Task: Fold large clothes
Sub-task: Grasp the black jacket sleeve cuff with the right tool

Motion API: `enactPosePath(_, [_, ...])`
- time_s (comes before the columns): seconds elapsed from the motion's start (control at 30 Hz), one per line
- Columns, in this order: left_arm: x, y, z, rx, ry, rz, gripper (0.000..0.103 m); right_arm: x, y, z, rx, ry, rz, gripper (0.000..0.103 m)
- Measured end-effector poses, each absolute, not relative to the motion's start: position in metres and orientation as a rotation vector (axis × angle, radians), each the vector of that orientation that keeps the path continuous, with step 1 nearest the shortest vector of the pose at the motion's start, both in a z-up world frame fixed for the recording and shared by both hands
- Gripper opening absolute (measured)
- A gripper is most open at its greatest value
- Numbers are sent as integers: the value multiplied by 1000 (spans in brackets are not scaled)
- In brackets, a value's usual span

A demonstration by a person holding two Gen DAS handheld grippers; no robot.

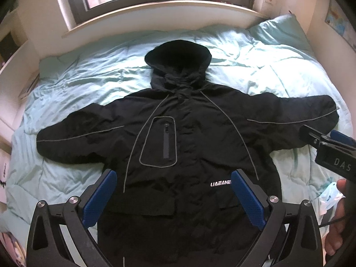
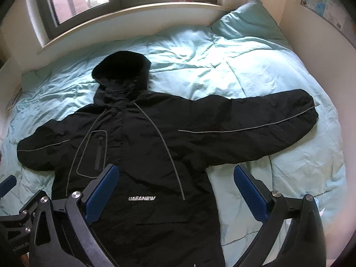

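Note:
A black hooded jacket (image 1: pixel 189 138) lies flat, front up, on a bed, both sleeves spread out sideways and the hood toward the window. It has grey piping, a chest pocket and a white logo. It also shows in the right wrist view (image 2: pixel 142 155). My left gripper (image 1: pixel 173 191) is open and empty, held above the jacket's lower body. My right gripper (image 2: pixel 175 189) is open and empty, above the jacket's lower right side near the armpit. The right gripper also shows at the right edge of the left wrist view (image 1: pixel 320 140), beside the right sleeve.
The bed has a rumpled light teal duvet (image 2: pixel 244 66) and a teal pillow (image 2: pixel 247 24) at the far right. A white headboard ledge (image 1: pixel 155 11) and a window are behind. A wall stands along the right side (image 2: pixel 311 40).

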State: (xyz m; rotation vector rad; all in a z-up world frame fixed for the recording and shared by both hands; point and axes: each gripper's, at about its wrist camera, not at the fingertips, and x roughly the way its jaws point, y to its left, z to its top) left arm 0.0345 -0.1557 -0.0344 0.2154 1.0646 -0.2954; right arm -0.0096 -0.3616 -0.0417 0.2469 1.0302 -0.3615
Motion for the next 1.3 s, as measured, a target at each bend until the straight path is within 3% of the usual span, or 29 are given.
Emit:
enactPosePath(0.6, [88,-231,-81,264,1149,-369,102,6,-454,-98,352,1109,-465,103])
enactPosePath(0.9, [111,-323,-117,342,1151,-508,102,0,-530,-135,357,1140,-556,103])
enactPosePath(1.03, [124,-365,-143,356,1153,-575,102,-13,-585,-154,382,1128,-636,94])
enactPosePath(1.3, [135,-439,-189,446,1154,-692,102,-57,-720,-151,527,996,-817,88])
